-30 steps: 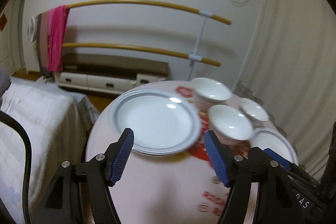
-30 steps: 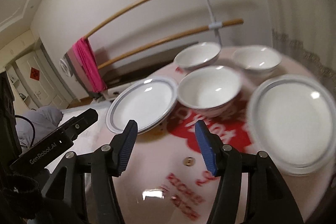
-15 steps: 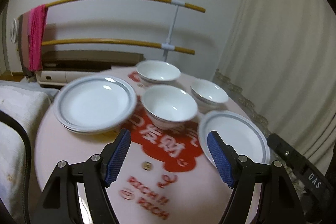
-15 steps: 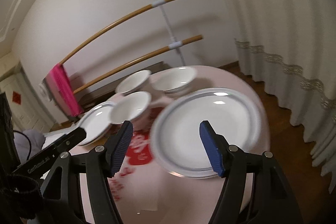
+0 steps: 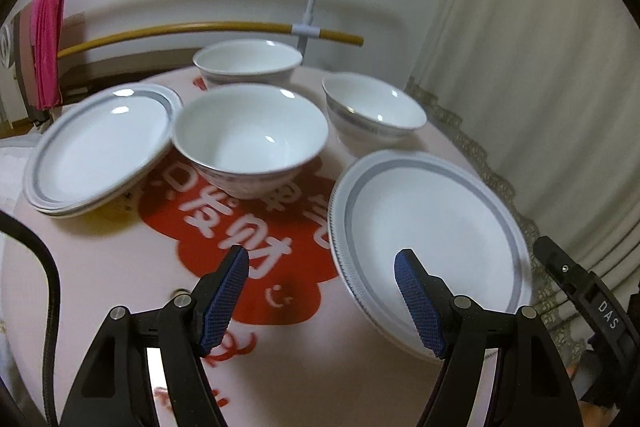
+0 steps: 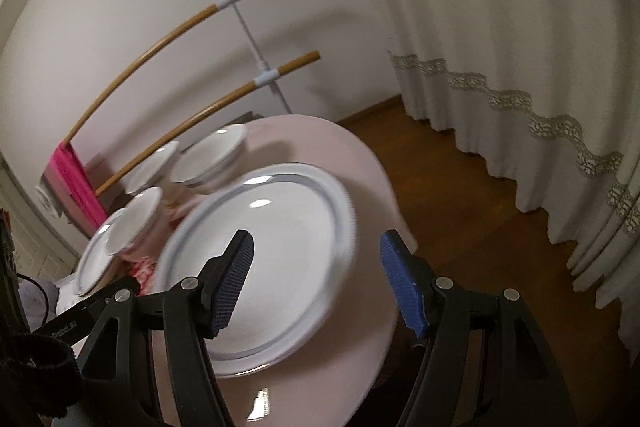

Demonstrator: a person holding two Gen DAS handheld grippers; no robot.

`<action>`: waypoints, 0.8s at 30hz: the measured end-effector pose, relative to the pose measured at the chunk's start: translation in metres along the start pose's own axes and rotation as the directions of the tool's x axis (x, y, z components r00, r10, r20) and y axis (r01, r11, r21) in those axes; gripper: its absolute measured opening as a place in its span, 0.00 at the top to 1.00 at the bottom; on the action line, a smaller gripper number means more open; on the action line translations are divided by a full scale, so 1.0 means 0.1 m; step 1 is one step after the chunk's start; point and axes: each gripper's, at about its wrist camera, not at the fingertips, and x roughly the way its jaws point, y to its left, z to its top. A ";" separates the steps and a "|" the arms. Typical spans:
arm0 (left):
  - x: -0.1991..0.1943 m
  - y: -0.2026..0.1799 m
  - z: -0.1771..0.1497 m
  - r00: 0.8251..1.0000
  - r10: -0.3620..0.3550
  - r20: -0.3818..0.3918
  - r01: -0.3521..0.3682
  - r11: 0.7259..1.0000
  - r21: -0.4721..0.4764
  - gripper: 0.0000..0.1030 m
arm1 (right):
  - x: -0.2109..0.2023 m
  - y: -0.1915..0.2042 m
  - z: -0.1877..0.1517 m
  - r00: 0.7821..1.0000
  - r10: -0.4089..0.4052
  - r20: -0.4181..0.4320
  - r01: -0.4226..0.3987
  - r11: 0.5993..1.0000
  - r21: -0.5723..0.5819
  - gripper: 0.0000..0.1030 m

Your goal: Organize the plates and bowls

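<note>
Round pink table (image 5: 120, 267), curtain (image 6: 520, 27) behind. Both claws spread, empty. Right gripper (image 6: 316, 283) straddles the near plate (image 6: 280, 251) rim; left gripper (image 5: 320, 291) sits just left of it.

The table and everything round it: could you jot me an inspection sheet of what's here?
Surface: round table, pale cover with a red printed emblem.
Job's things: three bowls, two plate stacks, all resting on the table.
Clutter: nothing seen.
Grippers: left gripper and right gripper open, holding nothing; the right one's jaws have just widened.
Cables: black cable at the left edge.
Surroundings: drying rack with pink cloth, curtain, wooden floor.
</note>
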 end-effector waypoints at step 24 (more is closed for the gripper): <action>0.64 -0.19 0.04 0.993 -0.056 -0.104 0.058 0.998 0.015 0.78 | 0.43 -0.25 0.00 0.981 0.158 -0.116 -0.153 0.987 0.047 0.86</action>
